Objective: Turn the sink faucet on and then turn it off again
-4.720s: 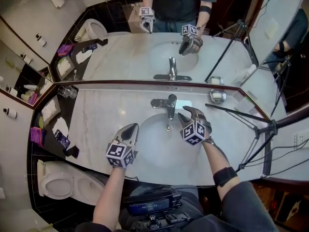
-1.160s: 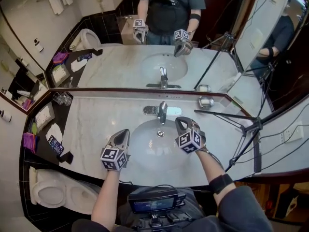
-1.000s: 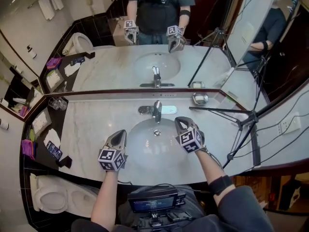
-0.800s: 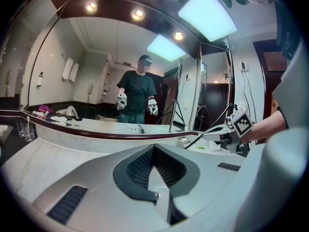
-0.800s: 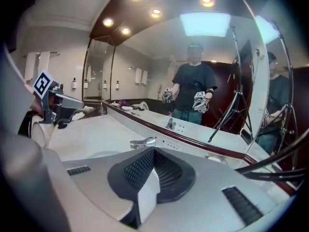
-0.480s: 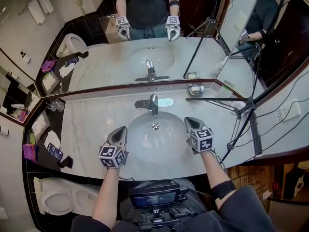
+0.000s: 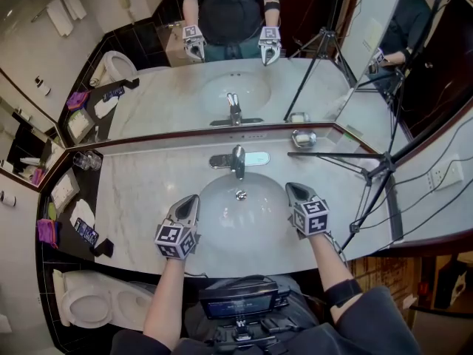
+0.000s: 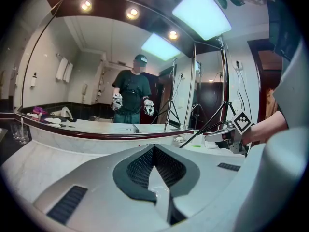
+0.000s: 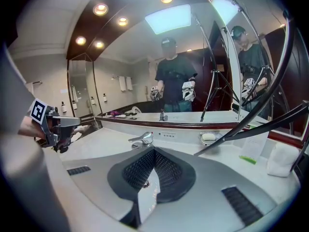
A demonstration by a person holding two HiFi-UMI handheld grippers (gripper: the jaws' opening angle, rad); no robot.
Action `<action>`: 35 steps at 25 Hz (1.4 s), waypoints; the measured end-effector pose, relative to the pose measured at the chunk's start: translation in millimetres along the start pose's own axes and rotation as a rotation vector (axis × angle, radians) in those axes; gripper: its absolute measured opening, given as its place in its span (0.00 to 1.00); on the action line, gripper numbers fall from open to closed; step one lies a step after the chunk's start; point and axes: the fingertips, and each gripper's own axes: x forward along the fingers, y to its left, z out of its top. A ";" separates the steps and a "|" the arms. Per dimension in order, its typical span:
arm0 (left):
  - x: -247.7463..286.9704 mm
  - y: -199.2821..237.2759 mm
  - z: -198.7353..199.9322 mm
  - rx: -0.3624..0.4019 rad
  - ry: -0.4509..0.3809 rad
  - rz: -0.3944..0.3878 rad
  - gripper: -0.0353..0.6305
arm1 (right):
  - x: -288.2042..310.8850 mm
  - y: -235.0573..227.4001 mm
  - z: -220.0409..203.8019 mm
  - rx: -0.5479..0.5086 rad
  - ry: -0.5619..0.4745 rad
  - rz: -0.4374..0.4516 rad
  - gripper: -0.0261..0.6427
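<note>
Bright, even light came from recessed round ceiling spotlights (image 9: 99, 8) and rectangular glowing ceiling panels (image 8: 201, 12); shadows soft; gripper views bowed, edges dark.

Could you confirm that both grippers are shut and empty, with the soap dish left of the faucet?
No: the head view shows the soap dish right of the faucet. The left gripper and right gripper are shut and empty.

soap dish (image 7: 303, 138) with bar at back right of marble counter (image 7: 140, 191), just under mirror (image 7: 148, 87). black tripod leg (image 7: 340, 155) reaching over counter near dish. glasses (image 7: 86, 161) at far left. toilet (image 7: 89, 307) beside counter.
</note>
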 end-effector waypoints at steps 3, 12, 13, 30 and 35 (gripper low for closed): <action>3.0 0.8 0.1 0.072 -0.003 0.027 0.06 | 0.8 0.6 -0.7 0.003 0.001 0.005 0.07; 49.1 -26.8 -3.1 0.315 0.052 -0.059 0.25 | -5.5 -9.9 -10.8 0.010 0.020 -0.010 0.07; 56.6 -30.3 -3.8 0.369 0.065 -0.064 0.25 | -6.9 -11.4 -13.1 0.010 0.024 -0.014 0.07; 181.2 -31.9 -60.7 0.882 0.203 -0.161 0.36 | -26.9 -39.7 -48.0 0.024 0.068 -0.092 0.07; 199.3 -28.7 -71.9 0.933 0.227 -0.177 0.36 | -27.9 -45.9 -56.7 0.032 0.070 -0.107 0.07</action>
